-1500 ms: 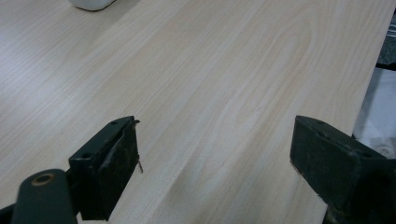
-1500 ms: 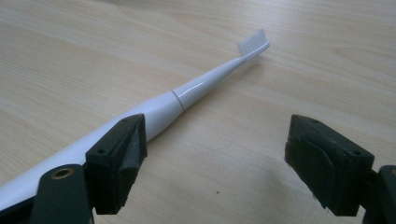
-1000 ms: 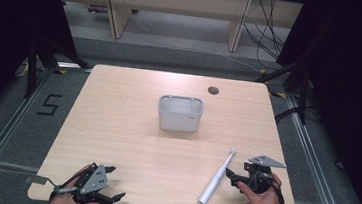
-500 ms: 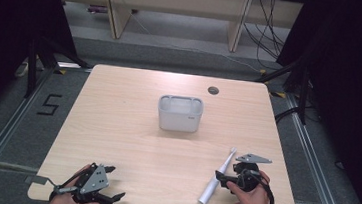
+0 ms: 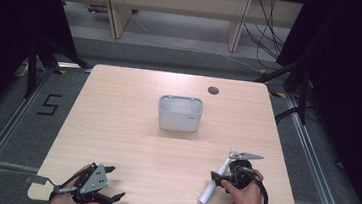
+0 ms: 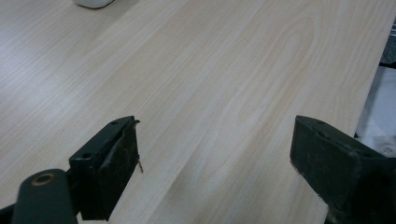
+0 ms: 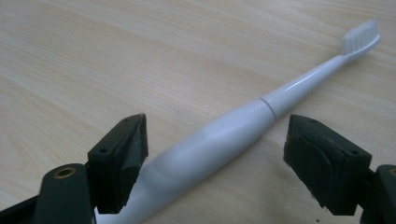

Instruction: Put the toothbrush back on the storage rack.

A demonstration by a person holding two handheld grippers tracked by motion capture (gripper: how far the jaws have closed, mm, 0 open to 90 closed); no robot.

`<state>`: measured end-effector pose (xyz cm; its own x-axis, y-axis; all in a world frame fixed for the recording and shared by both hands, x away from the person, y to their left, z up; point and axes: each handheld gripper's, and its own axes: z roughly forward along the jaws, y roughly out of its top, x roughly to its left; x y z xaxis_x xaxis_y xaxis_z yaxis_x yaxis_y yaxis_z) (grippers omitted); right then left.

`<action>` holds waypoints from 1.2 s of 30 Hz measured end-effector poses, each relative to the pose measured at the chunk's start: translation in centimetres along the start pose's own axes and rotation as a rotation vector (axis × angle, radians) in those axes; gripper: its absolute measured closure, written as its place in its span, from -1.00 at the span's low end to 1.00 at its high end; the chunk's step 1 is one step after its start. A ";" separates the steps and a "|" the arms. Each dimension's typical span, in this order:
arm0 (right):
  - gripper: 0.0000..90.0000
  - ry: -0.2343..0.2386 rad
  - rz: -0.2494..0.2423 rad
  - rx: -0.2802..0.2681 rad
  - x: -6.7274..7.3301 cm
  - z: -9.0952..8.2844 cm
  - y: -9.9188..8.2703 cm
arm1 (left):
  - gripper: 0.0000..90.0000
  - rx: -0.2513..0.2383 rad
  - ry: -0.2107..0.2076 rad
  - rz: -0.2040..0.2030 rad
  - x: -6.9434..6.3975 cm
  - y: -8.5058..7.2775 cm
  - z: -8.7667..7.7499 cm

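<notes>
White electric toothbrush [image 7: 219, 140] lies flat on table [image 5: 116, 126] near right front edge, long axis diagonal, bristles pointing away toward grey bin [image 5: 180, 113]; right gripper [image 5: 219, 176] straddles handle, jaws just widened, not yet pressing; left gripper [image 5: 111, 181] well apart, jaws spread, empty

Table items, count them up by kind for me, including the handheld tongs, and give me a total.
Electric toothbrush, white: 1
Container, grey-white: 1
Handheld tongs, black: 2, the left tongs and the right tongs
Total: 4
</notes>
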<state>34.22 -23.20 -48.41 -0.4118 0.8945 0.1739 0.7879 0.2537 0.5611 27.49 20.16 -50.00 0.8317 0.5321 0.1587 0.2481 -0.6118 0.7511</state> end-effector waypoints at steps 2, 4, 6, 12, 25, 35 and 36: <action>-0.50 0.001 0.037 0.006 0.3 0.2 0.0 | -0.67 -0.006 0.001 -0.004 0.0 0.0 0.0; -0.49 0.013 -0.006 0.020 0.0 0.2 0.1 | -0.67 0.002 0.006 0.004 0.0 0.0 0.0; -0.46 -0.007 -0.043 0.016 -0.4 0.5 0.2 | -0.67 -0.001 -0.002 -0.004 0.0 0.0 0.0; -0.40 -0.005 -0.026 0.017 0.2 0.8 0.3 | -0.67 -0.004 0.003 -0.005 -0.1 0.0 0.1; -0.05 0.006 -0.097 0.082 0.1 1.7 1.3 | -0.67 -0.009 0.007 -0.003 -0.1 0.0 0.1; 0.14 0.008 -0.167 0.126 0.2 1.5 2.1 | -0.67 -0.004 0.015 -0.004 -0.1 -0.1 0.1; 0.16 0.010 -0.169 0.133 0.2 1.5 2.2 | -0.67 -0.004 0.017 -0.003 -0.1 -0.1 0.1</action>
<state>36.51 -21.89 -48.35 -0.5468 0.8319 0.0948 0.7608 0.4465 0.4711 27.46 20.06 -50.14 0.8224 0.5438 0.1672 0.2485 -0.6077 0.7543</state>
